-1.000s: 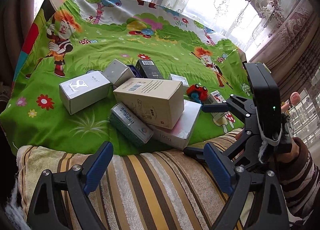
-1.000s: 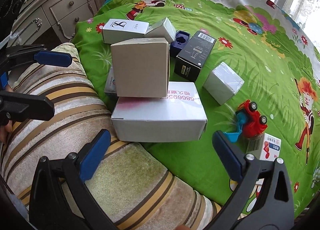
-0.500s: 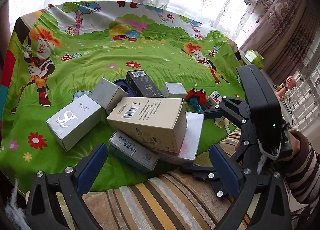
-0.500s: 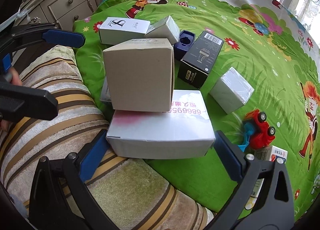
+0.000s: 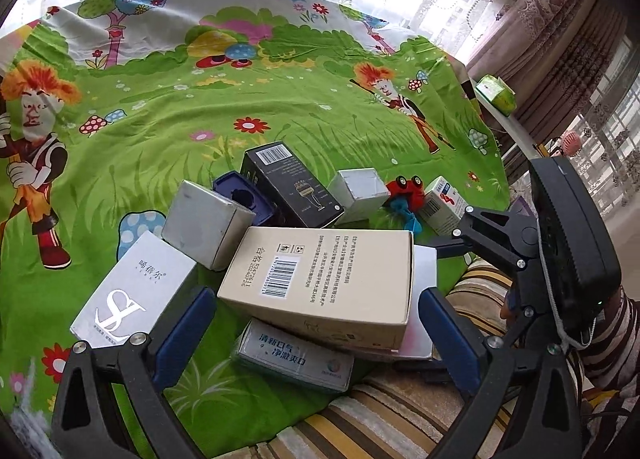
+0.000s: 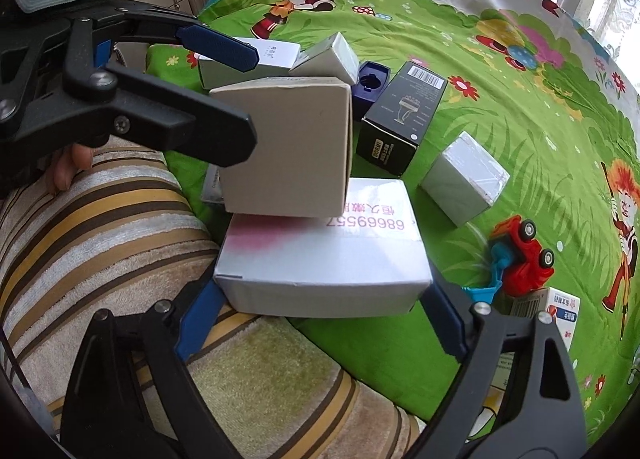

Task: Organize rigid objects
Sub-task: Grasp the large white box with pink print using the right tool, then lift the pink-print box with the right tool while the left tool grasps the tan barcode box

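A pile of boxes lies on a green cartoon sheet (image 5: 168,107). A beige carton (image 5: 320,279) rests tilted on a white box with pink digits (image 6: 324,255) and a flat teal-labelled box (image 5: 296,355). My left gripper (image 5: 316,339) is open, and its blue pads stand apart from the beige carton on either side. My right gripper (image 6: 322,317) straddles the white box's near end. Its jaws are closing, and the pads sit close by the two near corners without clearly pressing.
Around the pile lie a white logo box (image 5: 136,287), a grey box (image 5: 208,223), a blue case (image 5: 244,195), a black box (image 5: 292,187), a silver box (image 5: 360,191), a red toy car (image 5: 408,189) and a small carton (image 5: 444,203). A striped blanket (image 5: 380,411) lies in front.
My left gripper has come forward from over the blanket and now has the beige carton between its pads. The right gripper has advanced around the white box and narrowed its jaws.
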